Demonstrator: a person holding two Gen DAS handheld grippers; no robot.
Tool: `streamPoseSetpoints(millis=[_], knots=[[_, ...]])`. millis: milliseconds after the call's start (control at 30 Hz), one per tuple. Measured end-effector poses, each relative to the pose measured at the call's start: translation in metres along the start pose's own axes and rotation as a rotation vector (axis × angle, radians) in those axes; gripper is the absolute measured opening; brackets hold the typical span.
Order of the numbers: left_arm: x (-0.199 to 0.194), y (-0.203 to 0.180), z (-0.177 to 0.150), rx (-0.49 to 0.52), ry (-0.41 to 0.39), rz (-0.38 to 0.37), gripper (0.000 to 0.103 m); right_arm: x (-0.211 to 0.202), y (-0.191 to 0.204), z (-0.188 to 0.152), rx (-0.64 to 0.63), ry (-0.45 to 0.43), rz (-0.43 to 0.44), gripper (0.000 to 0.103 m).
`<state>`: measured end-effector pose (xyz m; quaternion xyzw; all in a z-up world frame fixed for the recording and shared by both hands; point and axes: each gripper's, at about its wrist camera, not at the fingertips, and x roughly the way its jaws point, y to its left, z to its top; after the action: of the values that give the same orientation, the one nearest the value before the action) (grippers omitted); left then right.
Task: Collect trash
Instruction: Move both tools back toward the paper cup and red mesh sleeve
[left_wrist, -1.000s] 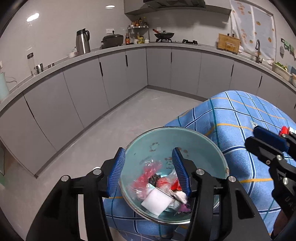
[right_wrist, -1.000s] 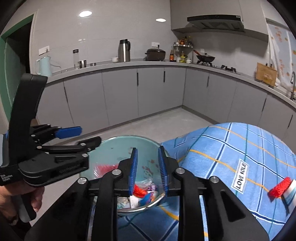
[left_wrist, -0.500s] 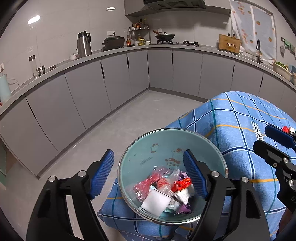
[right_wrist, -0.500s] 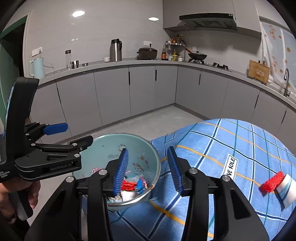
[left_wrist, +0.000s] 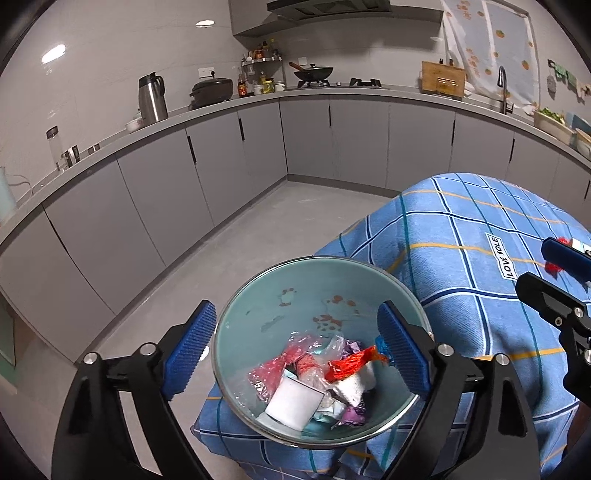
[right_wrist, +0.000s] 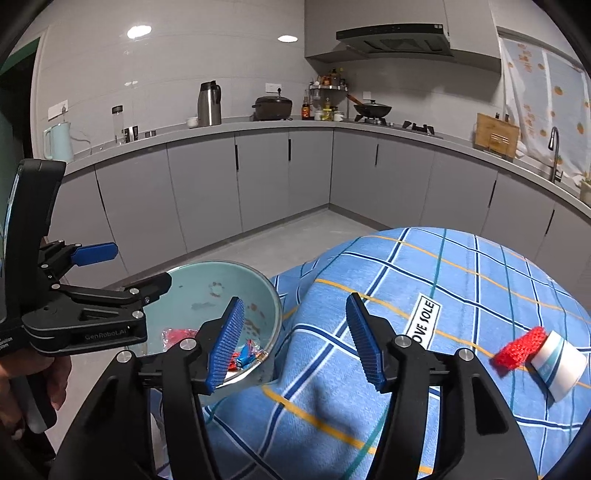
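A pale green bowl (left_wrist: 295, 280) sits at the left corner of the blue checked tablecloth (left_wrist: 461, 236) and holds a heap of trash (left_wrist: 314, 373): red and clear wrappers, white paper, a purple scrap. My left gripper (left_wrist: 295, 350) is open and empty, its jaws on either side of the bowl, above it. My right gripper (right_wrist: 293, 339) is open and empty, over the cloth just right of the bowl (right_wrist: 207, 284). A red mesh scrap (right_wrist: 519, 347) and a white paper cup (right_wrist: 559, 363) lie on the cloth at the right.
Grey kitchen cabinets (right_wrist: 258, 177) and a counter with a kettle (right_wrist: 208, 98), pot and wok curve around the back. Grey floor (left_wrist: 258, 236) lies left of the table. The left gripper's body (right_wrist: 74, 317) is beside the bowl in the right wrist view.
Both grippers opened wide and drew back from the bowl. The right one let a red and blue wrapper fall into the bowl and swung right over the cloth.
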<state>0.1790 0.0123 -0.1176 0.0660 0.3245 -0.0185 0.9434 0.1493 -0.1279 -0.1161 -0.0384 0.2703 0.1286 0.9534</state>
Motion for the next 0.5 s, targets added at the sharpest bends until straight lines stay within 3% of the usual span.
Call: streamPoseSetpoints(millis=[500], knots=[[0.000, -0.038, 0.004, 0.059, -0.004, -0.049, 0.094, -0.013, -0.029, -0.009, 0.053, -0.006, -0.055, 0.062]])
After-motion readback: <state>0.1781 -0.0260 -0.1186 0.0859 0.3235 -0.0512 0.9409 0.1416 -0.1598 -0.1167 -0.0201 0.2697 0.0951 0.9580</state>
